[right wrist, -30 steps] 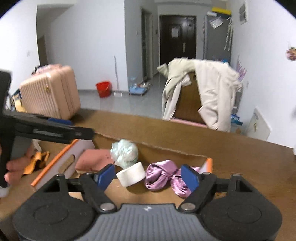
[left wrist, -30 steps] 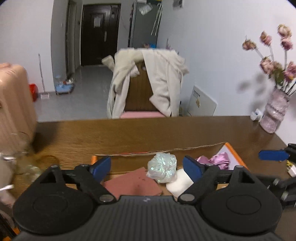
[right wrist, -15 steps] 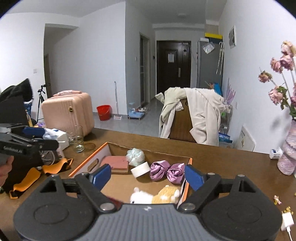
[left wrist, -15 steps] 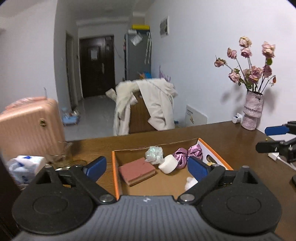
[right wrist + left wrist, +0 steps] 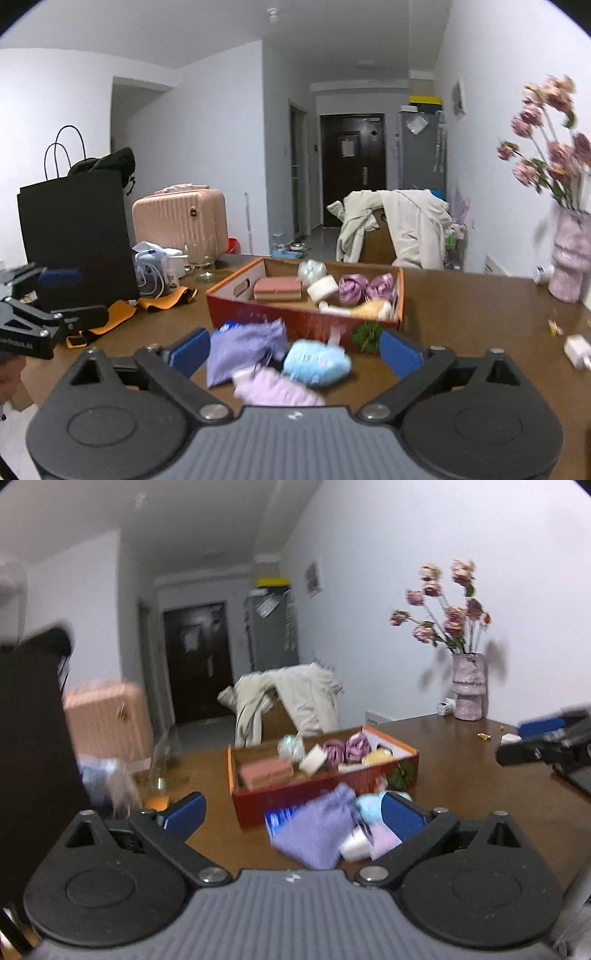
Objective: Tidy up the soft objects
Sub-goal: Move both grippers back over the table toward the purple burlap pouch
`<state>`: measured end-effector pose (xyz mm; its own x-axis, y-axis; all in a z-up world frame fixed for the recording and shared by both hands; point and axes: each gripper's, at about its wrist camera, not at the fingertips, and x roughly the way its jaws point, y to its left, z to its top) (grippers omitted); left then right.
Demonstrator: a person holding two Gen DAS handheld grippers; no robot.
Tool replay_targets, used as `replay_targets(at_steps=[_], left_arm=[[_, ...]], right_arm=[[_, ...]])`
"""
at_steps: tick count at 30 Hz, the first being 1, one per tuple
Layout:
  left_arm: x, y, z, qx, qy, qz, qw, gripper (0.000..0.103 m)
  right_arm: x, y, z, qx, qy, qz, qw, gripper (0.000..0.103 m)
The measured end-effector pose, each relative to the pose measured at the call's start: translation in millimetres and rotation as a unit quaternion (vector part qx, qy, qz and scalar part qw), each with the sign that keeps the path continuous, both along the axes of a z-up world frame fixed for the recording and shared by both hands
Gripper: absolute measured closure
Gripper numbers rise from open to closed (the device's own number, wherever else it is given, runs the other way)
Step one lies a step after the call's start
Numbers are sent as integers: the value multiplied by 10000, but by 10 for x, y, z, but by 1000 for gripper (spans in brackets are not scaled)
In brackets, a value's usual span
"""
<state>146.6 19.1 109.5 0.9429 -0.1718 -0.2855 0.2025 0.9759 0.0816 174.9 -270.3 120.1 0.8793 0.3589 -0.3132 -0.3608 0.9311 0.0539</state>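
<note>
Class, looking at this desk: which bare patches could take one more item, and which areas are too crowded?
Free: the brown table between the orange box and the pink vase, and the strip left of the box towards the drinking glass. Crowded: the box itself, and the table before it, where the purple pouch and blue plush lie.

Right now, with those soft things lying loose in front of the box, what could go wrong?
The purple cloth pouch, light blue plush toy and pale lilac soft piece lie bunched together, so the open right gripper might catch two at once. The orange cardboard box stands close behind them; a forward push could shove it. A clear drinking glass near the table's left side could be knocked by the left gripper.
</note>
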Motion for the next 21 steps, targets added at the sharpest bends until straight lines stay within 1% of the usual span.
replay_targets(at_steps=[1,3,5,8,10,13,17,21], left_arm=[[-65,17,-68,-136,102,162,9997,0],[-145,23,-190,-145,222,470,9985,0],[-177,27,-287,-77,336,513,9981,0],[-120,62,-351,-19,520,565,9970,0],[-52,82,-359,-50,570,625,9964,0],[46,107,-382,-253,688,653,9952,0],[255,86,-459,-421,879,674,9930,0],[607,3,-548,-438,988,617,9922,0]], right_arm=[[-90,-9,-65,66,17,-44,10000,4],[-268,-34,-211,241,92,-42,9997,3],[-357,-28,-320,367,232,101,9990,3],[-369,20,-390,270,338,81,9990,3],[-323,30,-412,250,382,-39,9990,3],[-227,44,-454,276,450,-143,9985,3],[-35,151,-505,121,514,26,9986,4],[312,251,-500,109,628,156,9978,9]])
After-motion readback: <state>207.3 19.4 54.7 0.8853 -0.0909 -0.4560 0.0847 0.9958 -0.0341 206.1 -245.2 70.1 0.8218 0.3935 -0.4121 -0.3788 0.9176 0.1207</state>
